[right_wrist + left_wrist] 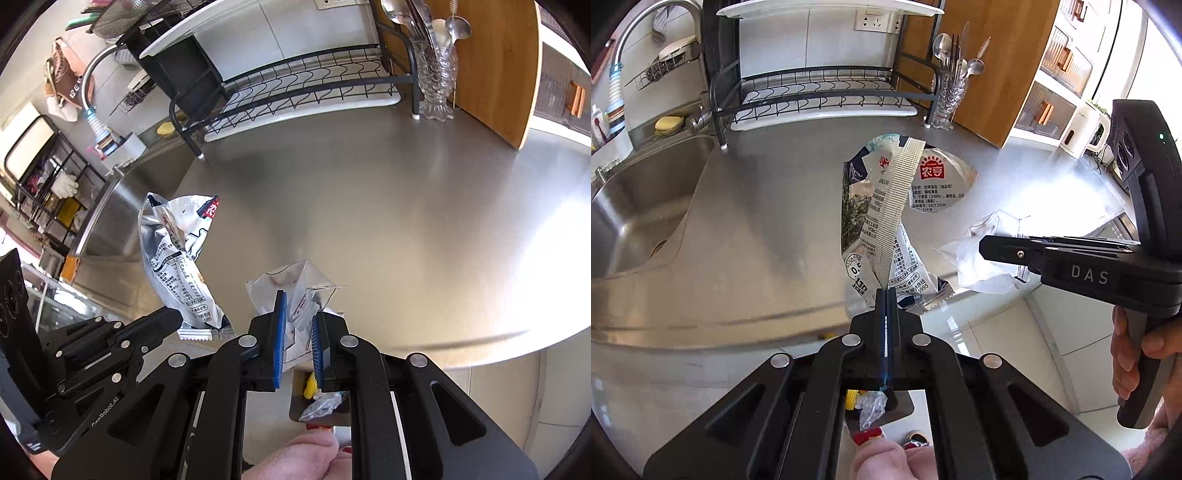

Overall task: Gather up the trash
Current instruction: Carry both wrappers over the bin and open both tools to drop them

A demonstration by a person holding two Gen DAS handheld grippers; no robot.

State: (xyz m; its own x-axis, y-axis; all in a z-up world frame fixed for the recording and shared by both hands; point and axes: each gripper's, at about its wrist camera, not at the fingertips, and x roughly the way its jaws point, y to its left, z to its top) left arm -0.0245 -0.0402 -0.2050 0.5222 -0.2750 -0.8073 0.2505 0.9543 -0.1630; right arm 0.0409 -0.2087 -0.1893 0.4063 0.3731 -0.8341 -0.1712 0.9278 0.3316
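Left tool (pixel 886 291) is clenching the foil snack wrapper (pixel 882 206) over the table's near edge; right tool (pixel 297 325), jaws apart, is straddling the clear plastic wrapper (pixel 295 291) there. Below, the bin (pixel 321 402) is already holding scraps; both wrappers remain.

Silver snack bag (pixel 882 221) with black print and red logo; blue pads (pixel 279 339); clear wrapper (pixel 295 291).

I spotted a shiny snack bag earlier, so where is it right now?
The snack bag is pinched by its bottom edge in the left gripper, held up over the counter's front edge, left of the clear wrapper.
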